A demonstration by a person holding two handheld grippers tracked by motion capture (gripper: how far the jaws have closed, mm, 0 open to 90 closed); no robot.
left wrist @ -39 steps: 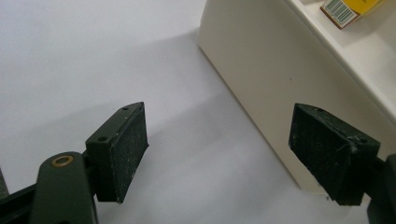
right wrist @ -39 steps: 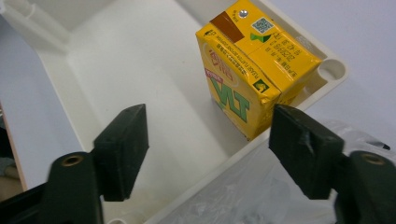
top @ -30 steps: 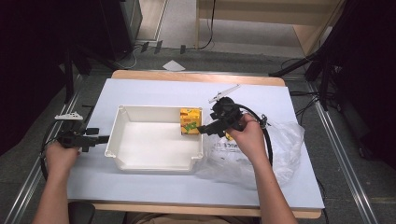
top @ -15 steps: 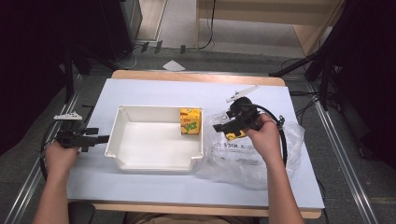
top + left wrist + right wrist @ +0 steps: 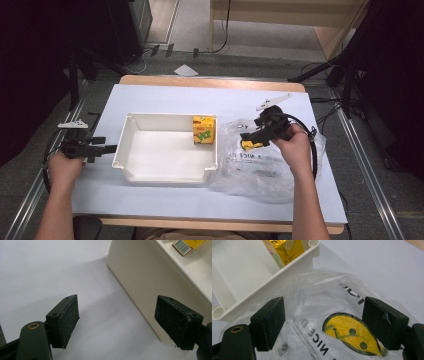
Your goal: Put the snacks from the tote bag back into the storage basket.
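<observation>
A white plastic tub (image 5: pixel 150 170) (image 5: pixel 242 272) sits mid-table with a yellow juice carton (image 5: pixel 204 130) (image 5: pixel 287 250) standing in its far right corner. Right of the tub lies a clear plastic bag (image 5: pixel 260 170) (image 5: pixel 324 302) printed with a yellow smiley face (image 5: pixel 349 335). My right gripper (image 5: pixel 248 137) (image 5: pixel 324 322) hovers open just above the bag, its jaws either side of the smiley. My left gripper (image 5: pixel 107 148) (image 5: pixel 116 322) rests open on the table at the tub's left wall (image 5: pixel 150 282), holding nothing.
The pale blue table top (image 5: pixel 200 100) has free room behind and in front of the tub. A wooden edge (image 5: pixel 210 82) runs along the far side. Cables and stand legs lie on the floor beyond.
My right gripper has pulled back from the carton in the tub, moving right to above the bag. The carton stays standing in the tub. The left gripper has not moved.
</observation>
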